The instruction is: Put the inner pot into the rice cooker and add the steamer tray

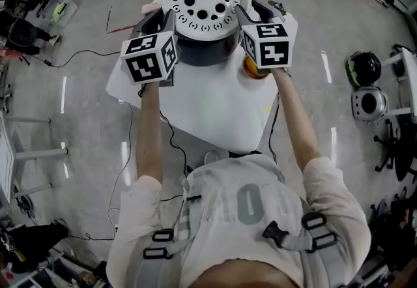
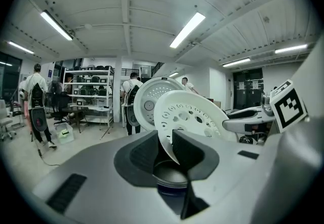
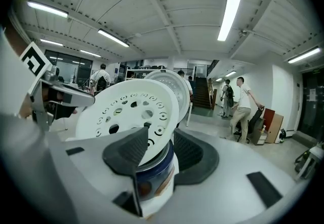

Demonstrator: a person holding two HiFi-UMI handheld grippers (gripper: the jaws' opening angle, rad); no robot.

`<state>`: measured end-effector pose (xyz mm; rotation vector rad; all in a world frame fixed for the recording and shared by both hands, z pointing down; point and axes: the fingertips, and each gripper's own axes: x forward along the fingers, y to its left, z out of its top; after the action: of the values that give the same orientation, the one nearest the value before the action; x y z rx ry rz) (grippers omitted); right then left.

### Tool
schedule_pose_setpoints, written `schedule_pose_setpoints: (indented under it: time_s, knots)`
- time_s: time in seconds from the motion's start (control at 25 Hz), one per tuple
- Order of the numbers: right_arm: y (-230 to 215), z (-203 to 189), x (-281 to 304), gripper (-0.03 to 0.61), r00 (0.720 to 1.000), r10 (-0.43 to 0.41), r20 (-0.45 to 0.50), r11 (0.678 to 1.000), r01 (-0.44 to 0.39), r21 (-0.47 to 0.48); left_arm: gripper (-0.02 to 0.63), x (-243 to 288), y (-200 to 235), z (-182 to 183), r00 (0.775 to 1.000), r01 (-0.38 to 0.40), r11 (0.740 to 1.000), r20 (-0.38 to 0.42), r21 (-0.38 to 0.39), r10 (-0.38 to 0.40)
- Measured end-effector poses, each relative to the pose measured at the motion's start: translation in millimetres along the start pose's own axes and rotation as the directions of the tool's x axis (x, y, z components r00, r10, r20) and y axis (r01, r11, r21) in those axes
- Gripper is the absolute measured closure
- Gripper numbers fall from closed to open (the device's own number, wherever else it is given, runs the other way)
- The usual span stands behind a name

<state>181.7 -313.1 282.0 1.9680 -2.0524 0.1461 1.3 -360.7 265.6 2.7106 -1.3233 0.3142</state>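
Even, cool light falls from ceiling tubes point(image 2: 188, 29), which bloom white in both gripper views. Glare streaks lie on the glossy floor point(image 1: 63, 94). The white tray point(image 1: 202, 1) is brightest and shadows are soft. The gripper views bulge, with dark rounded corners

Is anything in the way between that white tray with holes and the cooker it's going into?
Nothing visible. The steamer tray, gripped at its rim by the left gripper and right gripper, hangs tilted over the rice cooker. The lid stands open behind, and only the inner pot sits inside.
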Motion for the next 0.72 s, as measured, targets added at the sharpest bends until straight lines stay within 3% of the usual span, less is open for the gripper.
schedule_pose_setpoints:
  time_s: [0.36,0.72]
  knots:
    - [-11,-33,60,0.408,0.990,0.093,-0.109,0.996,-0.092,0.014,0.515,49,15,-32,0.991,-0.059,0.998,-0.124,-0.003,0.058]
    - [-3,-57,94,0.400,0.972,0.149,-0.183,0.989,-0.150,0.009,0.514,72,32,-61,0.977,-0.065,0.998,-0.206,-0.004,0.063]
